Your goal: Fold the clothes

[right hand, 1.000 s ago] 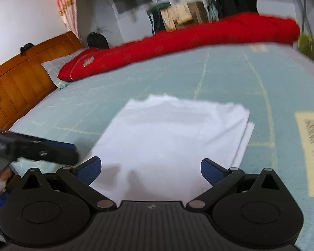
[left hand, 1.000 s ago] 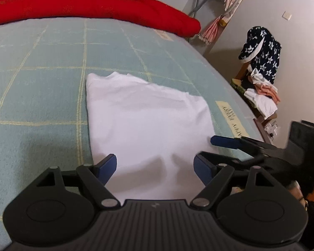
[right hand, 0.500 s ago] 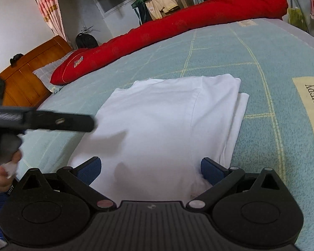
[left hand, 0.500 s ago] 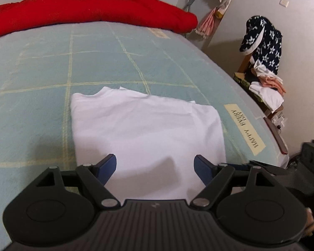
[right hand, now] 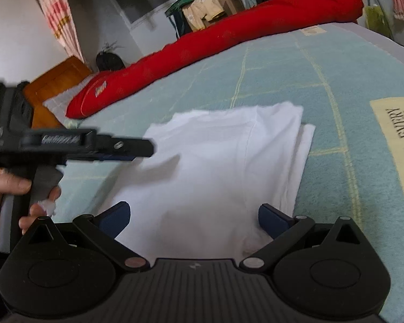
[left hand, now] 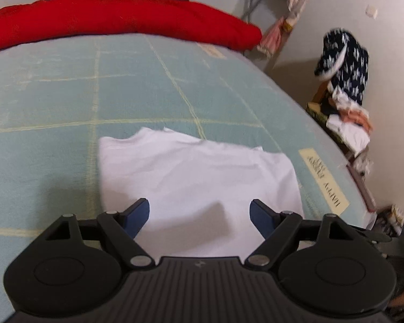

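A white folded garment (left hand: 199, 180) (right hand: 218, 167) lies flat on the pale green bed cover (left hand: 67, 102). Over its near edge hovers my left gripper (left hand: 199, 214), jaws wide open, nothing between its blue pads. In the right wrist view my right gripper (right hand: 192, 216) also stands open above the garment's near edge, empty. That view shows the left gripper from the side (right hand: 140, 148), held by a hand (right hand: 5, 191) at the left, its tips over the garment's left border.
A long red rolled quilt (left hand: 115, 21) (right hand: 215, 45) lies along the far side of the bed. A cream label with lettering (right hand: 398, 148) is on the cover at the right. Clothes are piled on a stand (left hand: 344, 99) beside the bed. A wooden headboard (right hand: 54, 80) stands at the left.
The left gripper has drawn back toward the garment's near edge, so the garment sits farther off in its view. The right view has rolled slightly; the left gripper shows larger in it.
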